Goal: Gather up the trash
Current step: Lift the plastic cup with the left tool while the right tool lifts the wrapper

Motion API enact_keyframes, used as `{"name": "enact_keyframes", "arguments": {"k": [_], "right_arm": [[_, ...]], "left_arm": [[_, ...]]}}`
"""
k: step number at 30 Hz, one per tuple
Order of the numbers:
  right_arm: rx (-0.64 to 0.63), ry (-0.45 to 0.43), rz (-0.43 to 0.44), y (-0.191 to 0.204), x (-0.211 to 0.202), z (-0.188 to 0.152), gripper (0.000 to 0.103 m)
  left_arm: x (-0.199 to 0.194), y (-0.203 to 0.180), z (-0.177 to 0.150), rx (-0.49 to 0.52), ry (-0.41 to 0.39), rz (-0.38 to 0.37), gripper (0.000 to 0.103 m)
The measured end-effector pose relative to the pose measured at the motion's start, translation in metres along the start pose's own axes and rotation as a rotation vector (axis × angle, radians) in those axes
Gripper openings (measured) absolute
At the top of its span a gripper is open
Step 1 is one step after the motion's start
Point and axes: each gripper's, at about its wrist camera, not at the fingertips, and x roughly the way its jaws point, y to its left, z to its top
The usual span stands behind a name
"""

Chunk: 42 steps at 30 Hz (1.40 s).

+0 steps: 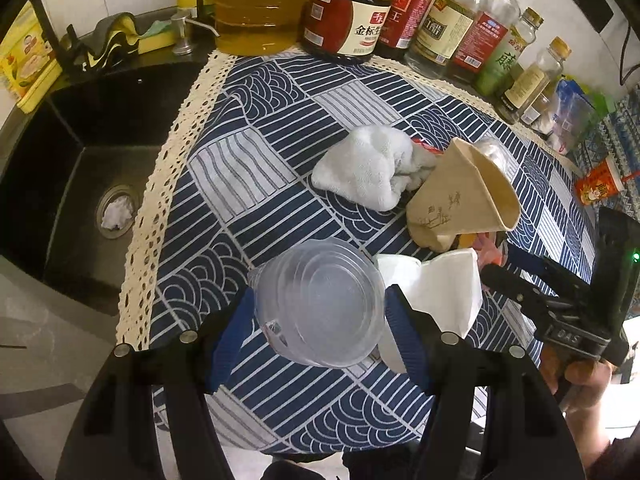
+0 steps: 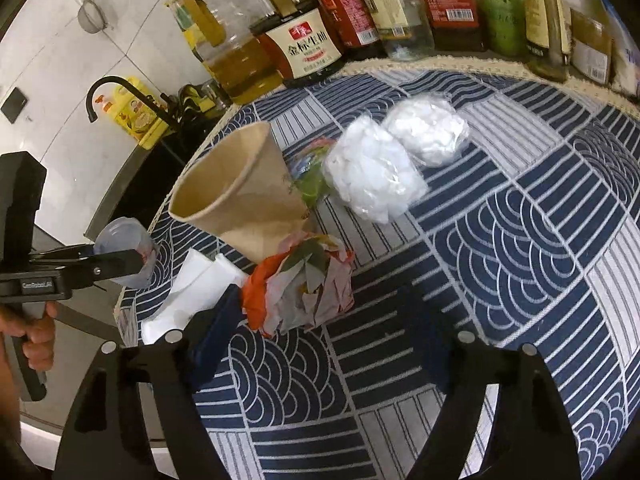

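Your left gripper (image 1: 320, 312) clamps the clear cup (image 1: 320, 300); your right gripper (image 2: 332, 312) straddles the crumpled wrapper (image 2: 304, 288), one pad touching (the other blurred). Only the right view shows two bagged tissue wads (image 2: 376, 172); only the left shows the sink (image 1: 80, 168).

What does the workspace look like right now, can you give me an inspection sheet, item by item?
Surface: blue-and-white patterned cloth with a lace edge, over the counter.
Job's things: clear plastic cup; tan paper cup on its side; crumpled colourful wrapper; two white bagged wads; folded white paper; white towel.
Clutter: row of sauce and oil bottles along the back.
Grippers: left tongs closed on the clear plastic cup; right tongs open, straddling the wrapper, one pad touching it.
Cables: a dark cable on the wall.
Surroundings: black sink, white wad in its drain; faucet.
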Motion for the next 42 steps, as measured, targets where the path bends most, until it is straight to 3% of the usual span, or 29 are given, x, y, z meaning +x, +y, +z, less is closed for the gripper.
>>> {"name": "enact_keyframes", "arguments": {"k": [2, 6, 11, 25, 42], "right_arm": [[-0.003, -0.003, 0.0, 0.0, 0.001, 0.001, 0.077], [-0.021, 0.002, -0.013, 0.001, 0.006, 0.004, 0.055], [0.006, 0.01, 0.0, -0.003, 0.004, 0.002, 0.048], [0.047, -0.032, -0.057, 0.012, -0.045, -0.025, 0.048], [0.07, -0.147, -0.153, 0.077, -0.114, -0.074, 0.048]], "left_arm": [[-0.002, 0.0, -0.002, 0.0, 0.001, -0.004, 0.065], [-0.005, 0.002, -0.007, -0.031, 0.006, -0.042, 0.065], [-0.014, 0.005, -0.01, -0.059, -0.01, -0.068, 0.065], [-0.03, 0.004, -0.022, -0.007, -0.049, -0.134, 0.065], [-0.073, 0.011, -0.056, 0.06, -0.142, -0.25, 0.065]]}}
